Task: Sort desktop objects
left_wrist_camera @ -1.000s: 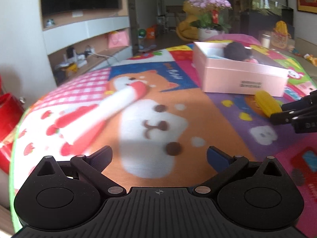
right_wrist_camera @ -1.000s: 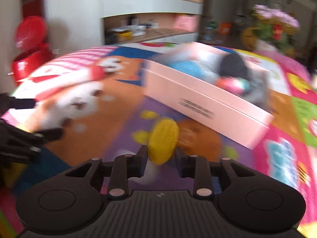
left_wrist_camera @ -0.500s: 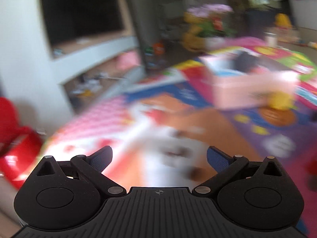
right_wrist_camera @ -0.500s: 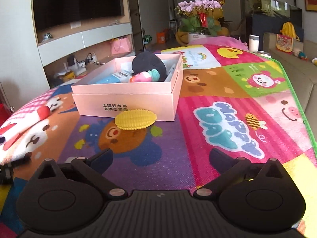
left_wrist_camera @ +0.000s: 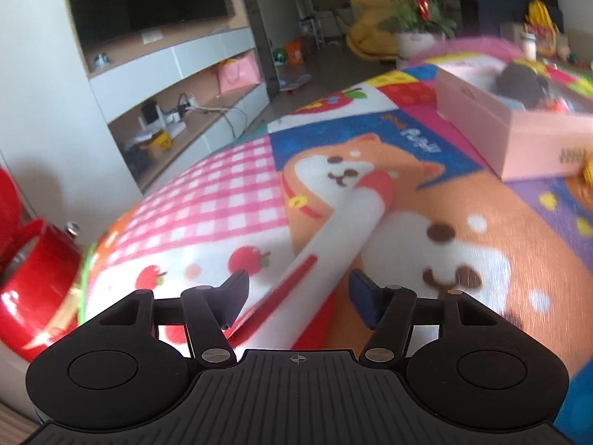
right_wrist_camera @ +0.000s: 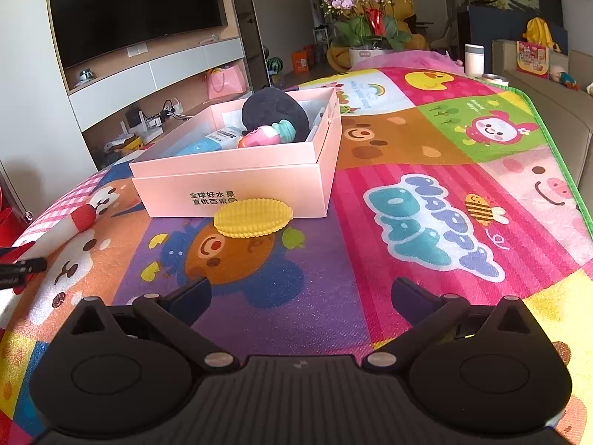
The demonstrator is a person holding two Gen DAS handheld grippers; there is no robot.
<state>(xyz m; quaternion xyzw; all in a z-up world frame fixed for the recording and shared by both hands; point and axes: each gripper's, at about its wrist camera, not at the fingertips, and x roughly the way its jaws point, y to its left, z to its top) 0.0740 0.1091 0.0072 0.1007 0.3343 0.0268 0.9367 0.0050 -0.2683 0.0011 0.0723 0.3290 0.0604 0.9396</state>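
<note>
A white tube with a red cap (left_wrist_camera: 344, 230) lies on the cartoon mat, its near end between the fingers of my left gripper (left_wrist_camera: 296, 296), which is open around it with gaps on both sides. The tube also shows in the right wrist view (right_wrist_camera: 63, 226). A yellow toy corn cob (right_wrist_camera: 254, 218) lies against the front wall of the pink box (right_wrist_camera: 237, 181), which holds a black round item (right_wrist_camera: 274, 113), a blue tube and a pink toy. My right gripper (right_wrist_camera: 300, 300) is open and empty, a little short of the corn.
The colourful play mat (right_wrist_camera: 426, 222) covers the table; its green edge runs along the right. A red bin (left_wrist_camera: 33, 278) stands off the left edge. A TV wall unit and flowers stand beyond. The left gripper's fingers (right_wrist_camera: 22, 267) show at the right wrist view's left edge.
The left gripper swung back and moved onto the white tube, its fingers narrowing around it. The right gripper let go of the corn, opened wide and pulled back.
</note>
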